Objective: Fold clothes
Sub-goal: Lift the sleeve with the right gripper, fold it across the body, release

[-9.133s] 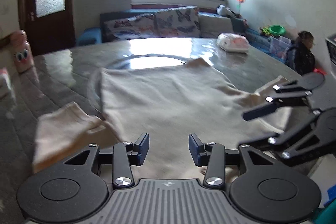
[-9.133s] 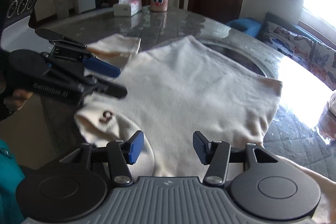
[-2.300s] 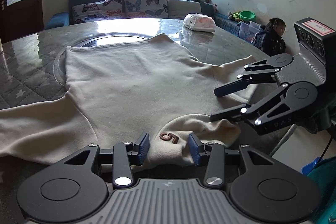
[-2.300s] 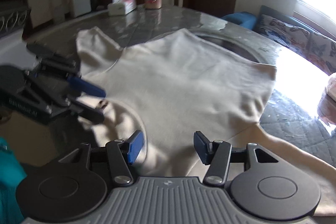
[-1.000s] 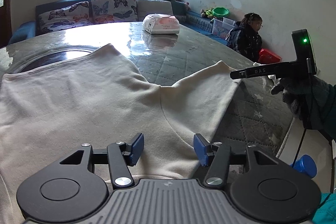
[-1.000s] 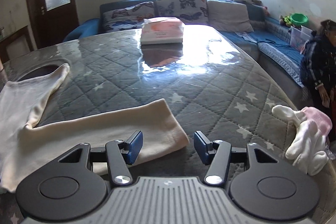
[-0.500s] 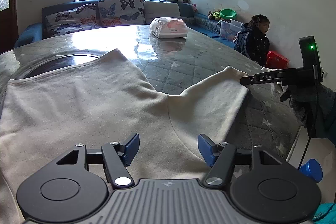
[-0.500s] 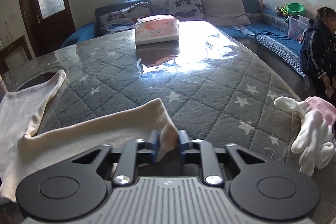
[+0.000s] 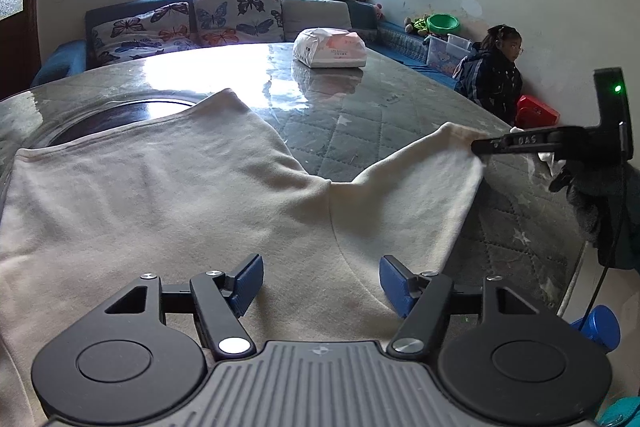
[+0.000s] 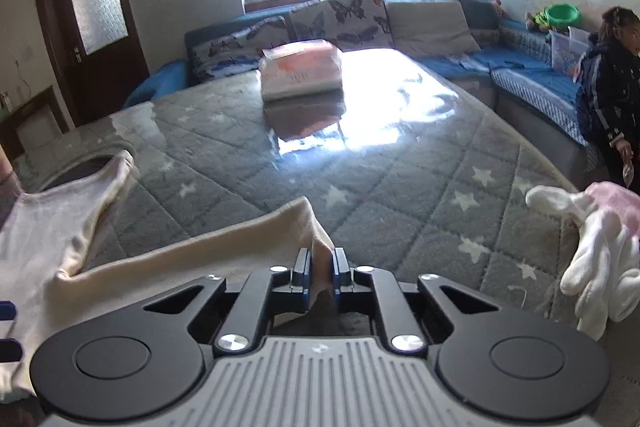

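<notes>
A cream long-sleeved shirt [image 9: 152, 195] lies spread flat on the grey quilted table [image 9: 384, 123]. My left gripper [image 9: 321, 279] is open and hovers low over the shirt near its shoulder. My right gripper [image 10: 320, 273] is shut on the cuff end of the right sleeve [image 10: 224, 247]. In the left wrist view the right gripper [image 9: 480, 147] shows at the right, pinching the sleeve end [image 9: 452, 147] slightly above the table.
A wrapped tissue pack [image 9: 330, 47] lies on the far side of the table. White and pink gloves [image 10: 592, 235] lie at the table's right edge. A child [image 9: 496, 75] sits by the wall. A sofa [image 9: 192, 23] stands behind the table.
My right gripper closed on the sleeve cuff and lifted it slightly. My left gripper opened wider and stayed over the shoulder area.
</notes>
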`<state>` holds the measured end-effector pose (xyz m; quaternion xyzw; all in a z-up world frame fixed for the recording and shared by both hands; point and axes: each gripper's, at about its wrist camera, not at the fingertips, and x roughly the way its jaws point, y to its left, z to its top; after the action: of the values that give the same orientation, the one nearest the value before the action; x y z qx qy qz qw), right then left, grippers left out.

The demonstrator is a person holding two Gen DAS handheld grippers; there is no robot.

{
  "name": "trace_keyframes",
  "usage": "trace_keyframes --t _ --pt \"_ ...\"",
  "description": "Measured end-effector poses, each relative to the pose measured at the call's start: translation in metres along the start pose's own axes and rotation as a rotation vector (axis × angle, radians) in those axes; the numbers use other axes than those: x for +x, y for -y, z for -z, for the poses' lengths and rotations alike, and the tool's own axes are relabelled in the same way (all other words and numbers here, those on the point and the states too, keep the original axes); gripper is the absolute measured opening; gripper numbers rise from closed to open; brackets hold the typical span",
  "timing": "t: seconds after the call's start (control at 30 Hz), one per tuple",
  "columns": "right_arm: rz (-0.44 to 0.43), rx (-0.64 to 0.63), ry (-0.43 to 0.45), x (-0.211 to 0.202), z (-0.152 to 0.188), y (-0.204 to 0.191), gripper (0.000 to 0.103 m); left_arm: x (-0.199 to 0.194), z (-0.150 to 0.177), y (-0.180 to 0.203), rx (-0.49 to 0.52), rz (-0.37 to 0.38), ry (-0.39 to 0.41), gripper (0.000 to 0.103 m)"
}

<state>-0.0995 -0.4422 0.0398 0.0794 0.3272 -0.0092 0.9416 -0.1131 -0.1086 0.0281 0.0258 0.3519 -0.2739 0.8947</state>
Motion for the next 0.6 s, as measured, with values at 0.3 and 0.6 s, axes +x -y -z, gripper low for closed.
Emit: trace_keyframes --t 0.3,0.6 --pt "-0.164 -0.074 0.117 -0.05 -0.041 -0.041 0.009 -0.005 0.005 -0.005 -0.008 -0.001 0.012 0.069" --pt "-0.366 -0.258 0.157 -0.077 -0.08 -0.132 0.009 -0.033 0.019 -0.03 -0.077 -0.031 0.065 0.073"
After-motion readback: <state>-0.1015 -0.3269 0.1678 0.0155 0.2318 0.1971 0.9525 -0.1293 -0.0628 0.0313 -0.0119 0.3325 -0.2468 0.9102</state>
